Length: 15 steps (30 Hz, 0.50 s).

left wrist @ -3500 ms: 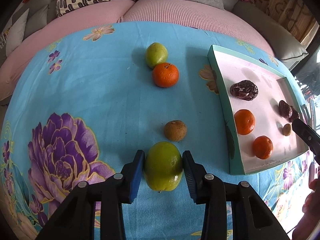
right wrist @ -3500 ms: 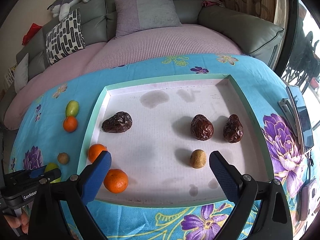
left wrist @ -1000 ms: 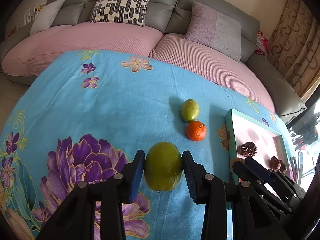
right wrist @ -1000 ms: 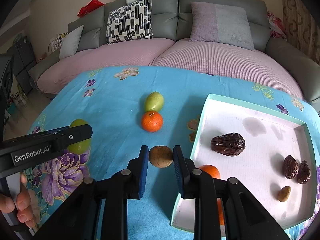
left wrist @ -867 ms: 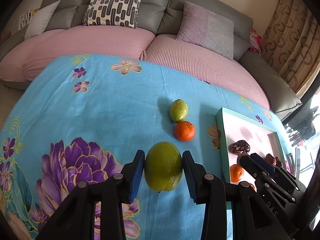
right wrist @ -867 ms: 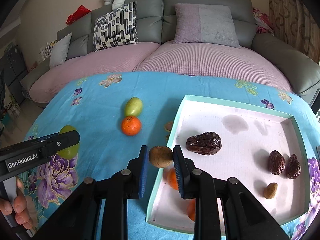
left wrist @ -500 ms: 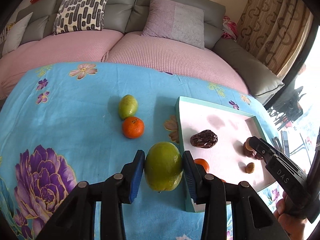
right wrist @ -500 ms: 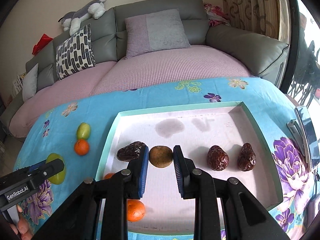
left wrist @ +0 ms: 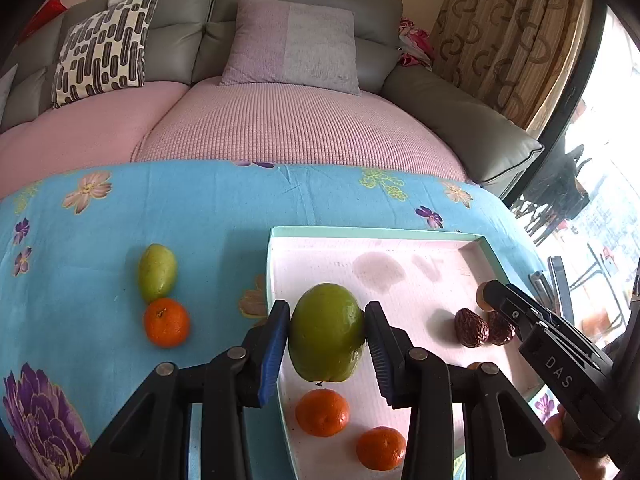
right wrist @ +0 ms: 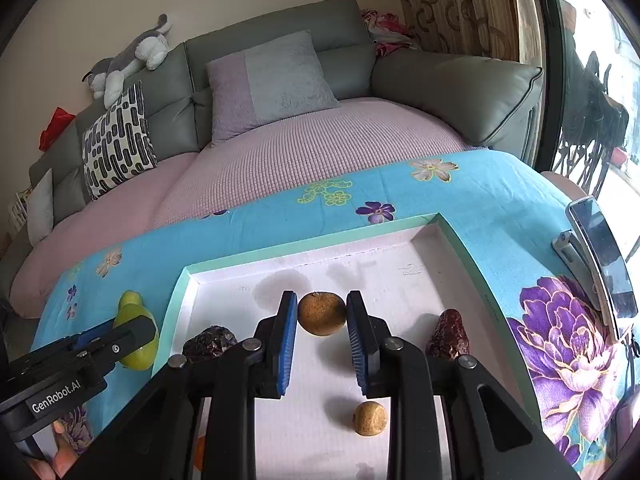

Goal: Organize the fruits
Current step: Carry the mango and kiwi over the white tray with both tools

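The tray lies on the blue flowered cloth, with oranges and dark dates in it. The left tool is clamped on a large green fruit, held over the tray's left part. The right tool grips a small brown fruit above the tray's middle; another brown fruit sits below. A green fruit and orange touch on the cloth.

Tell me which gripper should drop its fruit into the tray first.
Right, probably. The right gripper holds the brown fruit well inside the tray, over bare floor. The left gripper holds the green fruit just past the tray's near-left edge, with an orange close below.
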Available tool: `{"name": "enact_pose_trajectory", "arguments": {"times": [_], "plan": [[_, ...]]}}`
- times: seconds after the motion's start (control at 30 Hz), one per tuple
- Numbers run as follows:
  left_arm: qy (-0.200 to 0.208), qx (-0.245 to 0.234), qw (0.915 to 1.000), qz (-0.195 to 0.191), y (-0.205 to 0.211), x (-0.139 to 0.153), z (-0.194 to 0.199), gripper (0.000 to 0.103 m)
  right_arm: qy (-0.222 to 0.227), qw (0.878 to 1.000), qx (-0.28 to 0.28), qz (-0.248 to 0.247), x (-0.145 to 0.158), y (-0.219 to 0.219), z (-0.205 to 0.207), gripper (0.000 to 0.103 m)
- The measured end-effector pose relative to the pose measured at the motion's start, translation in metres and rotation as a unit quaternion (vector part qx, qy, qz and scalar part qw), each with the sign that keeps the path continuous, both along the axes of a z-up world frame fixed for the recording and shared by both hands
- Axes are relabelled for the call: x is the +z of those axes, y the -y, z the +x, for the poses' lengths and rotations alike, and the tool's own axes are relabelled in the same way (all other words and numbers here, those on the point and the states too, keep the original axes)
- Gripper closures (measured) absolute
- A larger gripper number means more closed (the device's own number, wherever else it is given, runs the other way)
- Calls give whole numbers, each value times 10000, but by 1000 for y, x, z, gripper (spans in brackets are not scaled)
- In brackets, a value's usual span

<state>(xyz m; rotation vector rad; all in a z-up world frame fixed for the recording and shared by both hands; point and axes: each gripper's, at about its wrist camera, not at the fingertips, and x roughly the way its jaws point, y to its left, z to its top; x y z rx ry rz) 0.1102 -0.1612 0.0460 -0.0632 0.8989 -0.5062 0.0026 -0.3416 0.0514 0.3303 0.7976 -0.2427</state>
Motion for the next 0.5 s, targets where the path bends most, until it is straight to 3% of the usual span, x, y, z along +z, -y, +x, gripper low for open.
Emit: {"name": "enact_pose_trajectory", "arguments": {"times": [0.5], "plan": [[-381,45,9987,337,27,-41,55,62,-592,9981,30,179,-46,6,29,77]]}}
